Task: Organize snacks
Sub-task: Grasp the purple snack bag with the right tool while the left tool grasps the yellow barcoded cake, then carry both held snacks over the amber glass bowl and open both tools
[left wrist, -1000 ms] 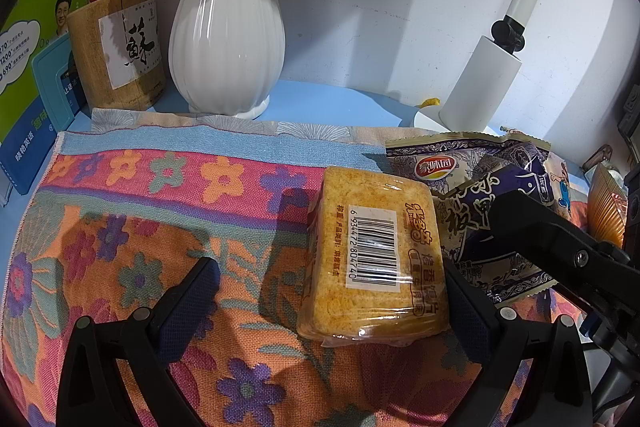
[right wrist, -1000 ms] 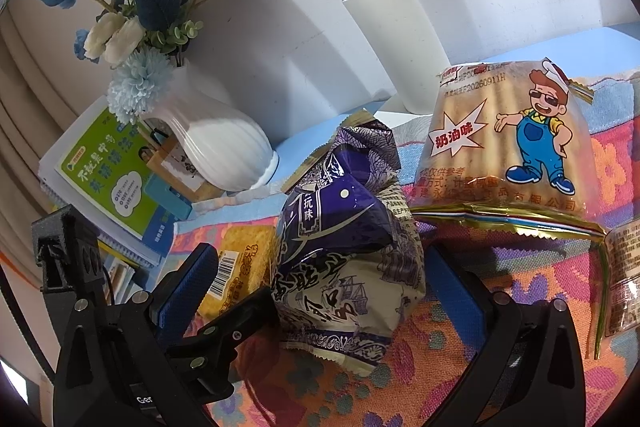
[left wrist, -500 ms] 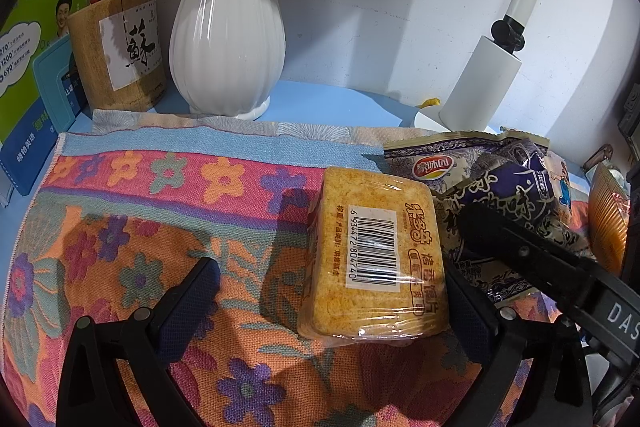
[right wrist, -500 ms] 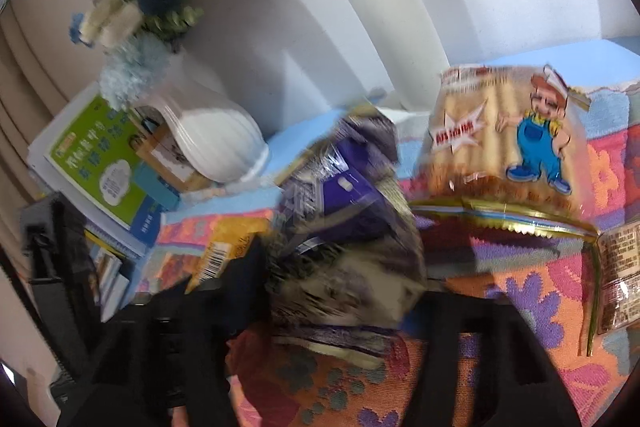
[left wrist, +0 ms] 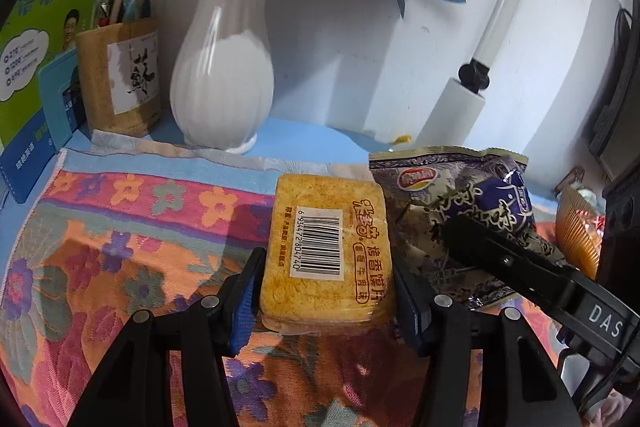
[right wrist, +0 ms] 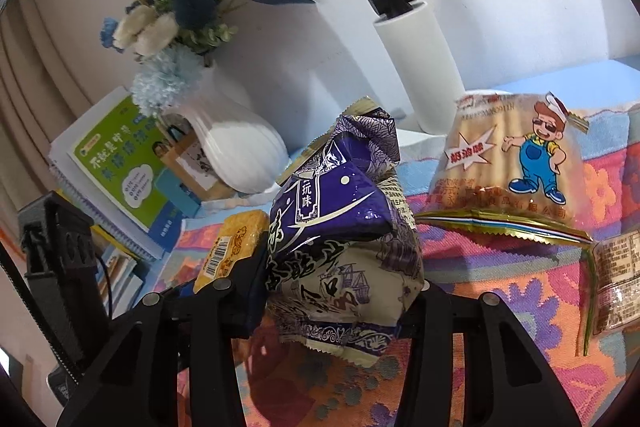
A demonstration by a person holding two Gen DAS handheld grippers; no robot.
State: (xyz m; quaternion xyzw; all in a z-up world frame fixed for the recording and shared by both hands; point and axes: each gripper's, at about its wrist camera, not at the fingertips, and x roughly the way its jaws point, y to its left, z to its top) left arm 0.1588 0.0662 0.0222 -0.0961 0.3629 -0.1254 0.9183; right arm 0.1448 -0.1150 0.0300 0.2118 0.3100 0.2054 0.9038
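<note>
Snacks lie on your floral cloth (left wrist: 120, 235) across the lower frame. Your right claw (right wrist: 336, 291) is clamped on the purple chip bag (right wrist: 340, 223) at centre; beside it, your left claw (left wrist: 326, 301) squeezes the yellow cracker pack (left wrist: 326, 247) by its near end.

orange packet (left wrist: 576, 239) cut by right tool's body, book (left wrist: 38, 39) cropped left

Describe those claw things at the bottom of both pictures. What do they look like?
Both are matte black plastic. The left gripper has two angular fingers studded with round silver screws, and blue pads on the inner faces. The right gripper is built the same way. In the left view its body carries white letters "DAS".
</note>
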